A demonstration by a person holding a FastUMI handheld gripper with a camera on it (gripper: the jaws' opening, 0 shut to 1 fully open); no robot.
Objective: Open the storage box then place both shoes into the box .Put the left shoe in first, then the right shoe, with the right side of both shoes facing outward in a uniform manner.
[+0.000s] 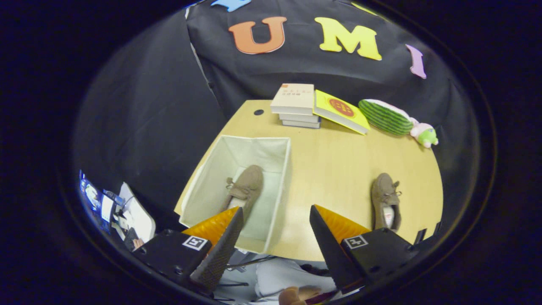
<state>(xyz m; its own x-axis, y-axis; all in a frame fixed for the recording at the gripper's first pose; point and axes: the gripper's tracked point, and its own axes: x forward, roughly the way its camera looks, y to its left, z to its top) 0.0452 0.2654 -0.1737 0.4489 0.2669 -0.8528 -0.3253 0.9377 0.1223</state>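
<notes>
Gripper [276, 216] open (empty), boxed shoe [244, 186] toe pointing away

Tan shoes [244, 188] [385, 199], off-white box [277, 195], pale wood table [334, 165], green-striped plush [385, 117], yellow book [341, 111].

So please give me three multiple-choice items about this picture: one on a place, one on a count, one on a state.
1. Where is the shoe that is not in the box?
A. on the stack of books
B. on the table, beyond the right finger of the claw
C. under the watermelon toy

2. How many shoes lie inside the box?
A. none
B. one
C. two

3. What state is the claw in?
A. open and empty
B. shut on a shoe
C. shut on a book

Answers:
1 B: the second shoe lies on the table.
2 B: one shoe lies in the open box.
3 A: the claw has its fingers wide apart, holding nothing.
</notes>
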